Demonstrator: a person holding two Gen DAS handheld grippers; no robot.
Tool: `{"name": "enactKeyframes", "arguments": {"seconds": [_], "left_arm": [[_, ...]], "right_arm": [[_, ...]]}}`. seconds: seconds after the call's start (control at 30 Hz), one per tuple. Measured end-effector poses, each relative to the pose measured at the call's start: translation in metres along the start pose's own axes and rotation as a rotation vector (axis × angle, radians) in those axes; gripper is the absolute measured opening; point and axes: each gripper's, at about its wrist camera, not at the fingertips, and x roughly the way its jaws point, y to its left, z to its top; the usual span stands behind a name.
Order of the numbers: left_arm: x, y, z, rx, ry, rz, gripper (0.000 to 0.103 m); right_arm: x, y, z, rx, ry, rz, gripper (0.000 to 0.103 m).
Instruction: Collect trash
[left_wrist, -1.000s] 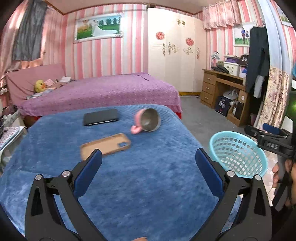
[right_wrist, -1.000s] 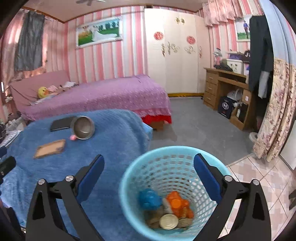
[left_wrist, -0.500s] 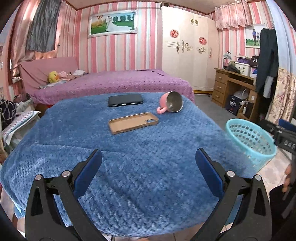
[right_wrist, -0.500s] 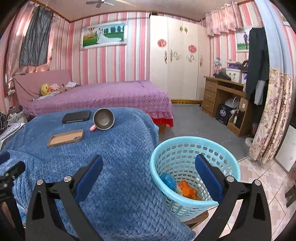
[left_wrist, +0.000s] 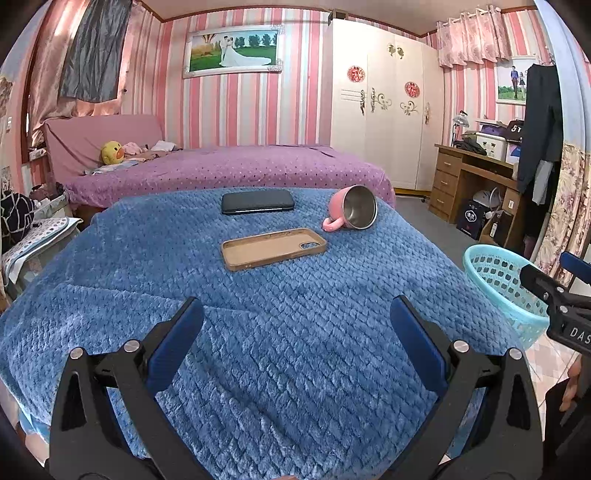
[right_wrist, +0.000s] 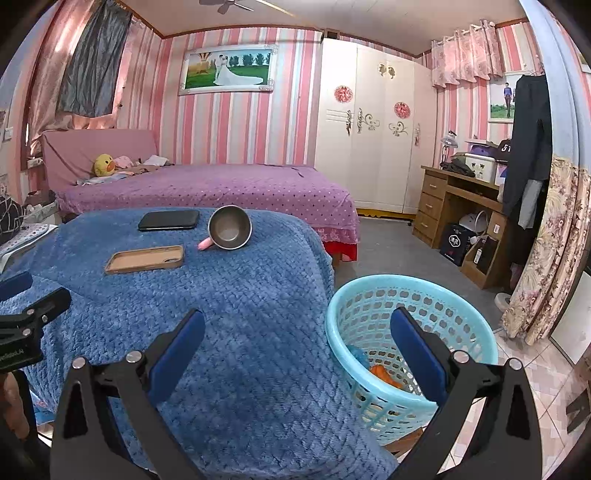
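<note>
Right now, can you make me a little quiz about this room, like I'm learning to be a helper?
1. True or false: the pink mug stands upright on the blue blanket.
2. Which lies nearer the left gripper: (a) the black phone or (b) the tan phone case?
3. Fill in: the orange trash lies inside the light blue ____.

Key
1. False; it lies on its side, its opening showing.
2. (b), the tan phone case.
3. basket; the right gripper, open and empty, is near it.
</note>
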Motion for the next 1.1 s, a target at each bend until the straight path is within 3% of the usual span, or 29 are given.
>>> {"name": "enactKeyframes", "arguments": {"seconds": [1.1], "left_arm": [[-0.01,0.002,0.005,0.004,-0.063,0.006,0.098]], "right_arm": [[-0.002,0.006,0.0,-0.022,-0.033,-0.007,0.098]]}}
